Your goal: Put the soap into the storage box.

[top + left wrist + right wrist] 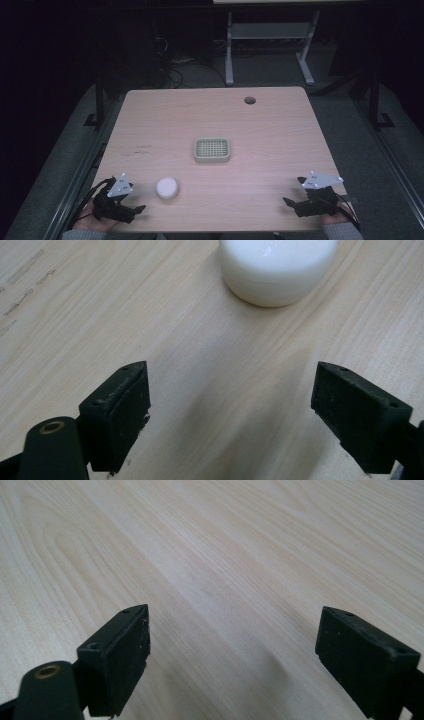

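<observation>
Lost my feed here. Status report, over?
Left gripper open, empty, just short of the white round puck. Right gripper open, idle over bare table. Basket tray mid-table, apart. Path clear.

We see a pale wood-grain table (280, 130) with rounded corners in the middle of the frame, a round dark cable hole (250, 100) near its far edge. Grey carpet floor (270, 75) lies around it. At upper centre stands a white metal desk frame (270, 31), with black cables (172, 65) tangled at upper left. The room beyond is dark; light falls mainly on the tabletop.
</observation>
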A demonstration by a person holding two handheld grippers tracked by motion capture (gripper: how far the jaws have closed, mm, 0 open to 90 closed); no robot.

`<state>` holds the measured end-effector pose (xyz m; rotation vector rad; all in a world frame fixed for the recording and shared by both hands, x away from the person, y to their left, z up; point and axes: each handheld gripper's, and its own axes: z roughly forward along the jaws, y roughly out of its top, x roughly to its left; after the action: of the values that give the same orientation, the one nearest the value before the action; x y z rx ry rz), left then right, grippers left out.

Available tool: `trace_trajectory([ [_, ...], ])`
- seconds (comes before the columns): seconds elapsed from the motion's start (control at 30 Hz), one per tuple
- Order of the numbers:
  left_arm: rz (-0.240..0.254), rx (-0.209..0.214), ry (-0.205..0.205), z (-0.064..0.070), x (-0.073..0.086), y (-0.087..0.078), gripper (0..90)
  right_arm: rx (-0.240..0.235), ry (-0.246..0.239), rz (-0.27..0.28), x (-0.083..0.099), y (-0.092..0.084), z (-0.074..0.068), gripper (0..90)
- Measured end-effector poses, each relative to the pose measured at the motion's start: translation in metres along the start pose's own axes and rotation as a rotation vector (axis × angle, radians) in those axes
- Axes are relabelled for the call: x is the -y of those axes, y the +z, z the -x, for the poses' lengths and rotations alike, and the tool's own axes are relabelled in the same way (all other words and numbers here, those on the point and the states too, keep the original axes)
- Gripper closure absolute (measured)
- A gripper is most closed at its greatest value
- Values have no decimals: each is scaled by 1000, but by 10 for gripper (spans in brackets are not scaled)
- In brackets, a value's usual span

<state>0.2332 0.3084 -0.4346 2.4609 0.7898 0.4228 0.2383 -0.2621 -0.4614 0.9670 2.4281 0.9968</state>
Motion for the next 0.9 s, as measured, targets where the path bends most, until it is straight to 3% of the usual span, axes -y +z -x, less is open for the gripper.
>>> trace_trajectory([
  [0.2, -9, 8, 11, 2, -5, 1, 153, -1, -6, -5, 1, -1, -2, 138],
  [0.57, -20, 32, 83, 9, -27, 4, 153, 9, -1, -2, 0, -2, -3, 138],
  [0.9, -46, 51, 122, 11, -43, 7, 153, 3, -7, -4, -1, -2, -4, 138],
])
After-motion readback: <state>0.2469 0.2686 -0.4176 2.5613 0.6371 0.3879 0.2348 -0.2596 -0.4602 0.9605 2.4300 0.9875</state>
